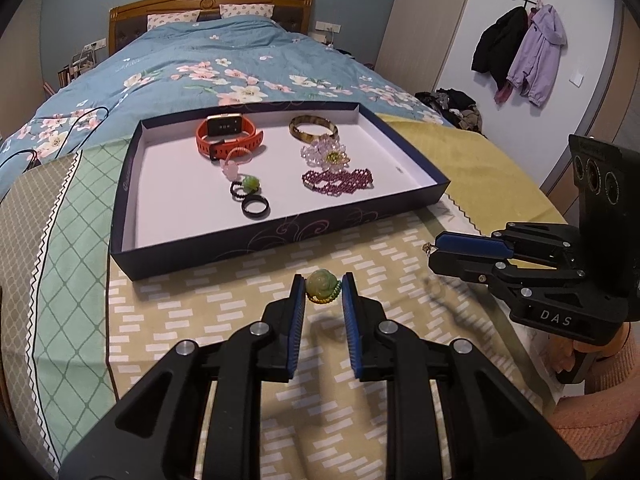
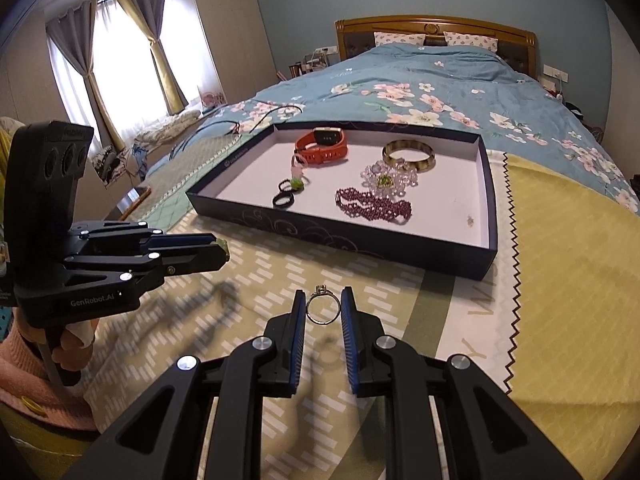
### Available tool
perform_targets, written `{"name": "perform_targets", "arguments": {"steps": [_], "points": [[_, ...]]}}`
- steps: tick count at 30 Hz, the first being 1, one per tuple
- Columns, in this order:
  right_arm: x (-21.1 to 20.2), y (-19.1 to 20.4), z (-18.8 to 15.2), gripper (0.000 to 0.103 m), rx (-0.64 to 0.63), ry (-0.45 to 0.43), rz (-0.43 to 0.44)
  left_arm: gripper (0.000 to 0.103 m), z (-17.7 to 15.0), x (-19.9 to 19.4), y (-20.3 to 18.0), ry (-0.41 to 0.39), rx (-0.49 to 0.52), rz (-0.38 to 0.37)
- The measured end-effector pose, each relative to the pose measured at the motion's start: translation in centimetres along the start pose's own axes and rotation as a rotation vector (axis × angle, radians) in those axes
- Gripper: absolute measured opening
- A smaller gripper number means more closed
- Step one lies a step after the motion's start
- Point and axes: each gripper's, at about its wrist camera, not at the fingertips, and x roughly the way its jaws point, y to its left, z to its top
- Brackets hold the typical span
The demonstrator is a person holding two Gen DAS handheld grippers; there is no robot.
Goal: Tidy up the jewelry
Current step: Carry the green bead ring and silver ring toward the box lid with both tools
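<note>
Left wrist view first: the left tongs (image 1: 323, 286) are pinching a green carved-flower ring (image 1: 322, 287) between their blue pads, the flower face turned toward the camera and its beaded band hanging beneath, held clear above the patterned bedcover (image 1: 224, 312). Just ahead lies the dark shallow tray (image 1: 280, 240) on the bed, its long axis running left to right. Inside it, an orange watch (image 1: 228, 136) rests at the back left, a brown bangle (image 1: 314, 126) at the back right, a clear bead flower (image 1: 326, 154) and a purple bead bracelet (image 1: 338, 180) in front of the bangle, and a black ring (image 1: 256, 207) nearer the front. Off to the right, the right tongs (image 1: 432, 249) point left, with a small gold piece at their tip. Over to the right wrist view: the right tongs (image 2: 323, 310) are nipped onto a thin gold ring (image 2: 322, 309), which stands upright, its hoop facing the camera and its small stone setting pointing up toward the tray (image 2: 360, 240). The ring hangs above the bedcover (image 2: 280, 280), near the tray's front wall. At left, the left tongs (image 2: 222, 249) reach in pointing right, a bit of green showing at their tip.
</note>
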Motion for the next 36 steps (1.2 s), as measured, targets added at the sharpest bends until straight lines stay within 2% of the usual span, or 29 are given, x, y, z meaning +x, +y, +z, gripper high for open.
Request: {"name": "perform_targets", "arguments": {"steps": [11,36], "points": [[-0.9,-0.1,0.8,0.016,0.015,-0.045,0.013,0.019,0.4,-1.3,-0.6,-0.044,0.019,0.024],[-2.3,-0.1,2.5,0.016,0.025,-0.134,0.005,0.019,1.1,-3.4,0.2,-0.116,-0.016,0.032]]}}
